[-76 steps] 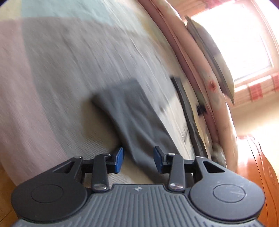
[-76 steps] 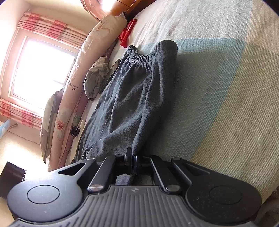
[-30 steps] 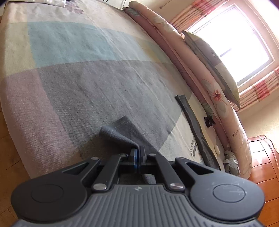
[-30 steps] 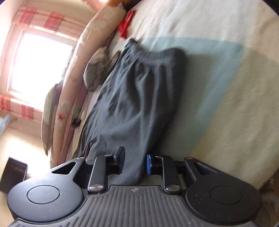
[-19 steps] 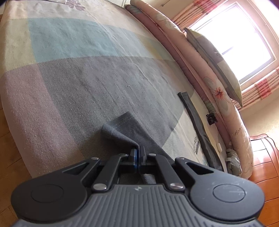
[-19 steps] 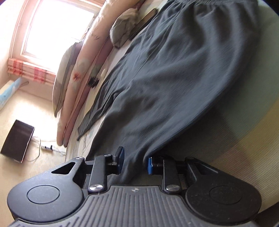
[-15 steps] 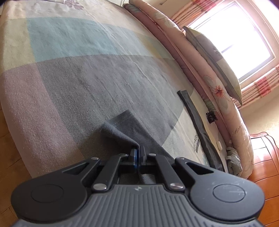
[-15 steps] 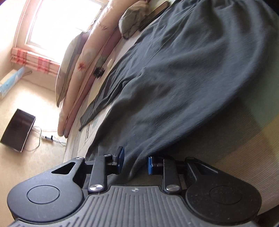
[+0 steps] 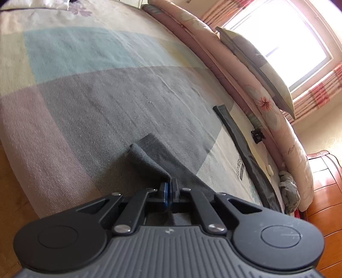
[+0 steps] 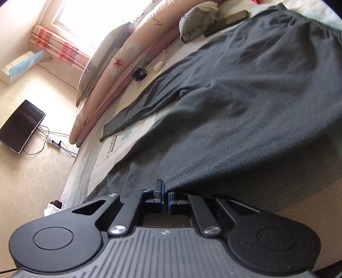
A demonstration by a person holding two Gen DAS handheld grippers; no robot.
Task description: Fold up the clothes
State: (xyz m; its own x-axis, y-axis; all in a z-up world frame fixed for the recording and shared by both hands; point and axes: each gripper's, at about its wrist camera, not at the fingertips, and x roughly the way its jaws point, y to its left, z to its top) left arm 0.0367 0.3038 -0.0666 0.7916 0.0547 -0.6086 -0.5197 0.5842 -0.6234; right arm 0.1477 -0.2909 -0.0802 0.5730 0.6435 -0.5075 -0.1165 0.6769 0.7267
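Note:
Dark grey trousers (image 10: pixel 245 96) lie spread on the checked bedspread (image 9: pixel 85 89), with the elastic waistband (image 10: pixel 310 23) at the far end. In the left wrist view my left gripper (image 9: pixel 168 186) is shut on the hem end of the near trouser leg (image 9: pixel 149 151), whose corner curls up off the bed. The other leg (image 9: pixel 241 141) lies flat as a thin strip further back. In the right wrist view my right gripper (image 10: pixel 164 192) has its jaws closing on the near side edge of the trousers, and the fabric edge is pinched between them.
A rolled pink floral quilt (image 9: pixel 256 89) and a pillow (image 9: pixel 258 59) line the far side of the bed under a bright window. A black hair clip (image 9: pixel 257 134) and a grey bundle (image 10: pixel 198 19) lie beside it. A dark screen (image 10: pixel 21 126) and a power strip (image 10: pixel 54 143) sit on the floor.
My right gripper slid along the trousers' near edge, rolled, and went from open to shut on that edge. My left gripper stayed put, shut on the hem.

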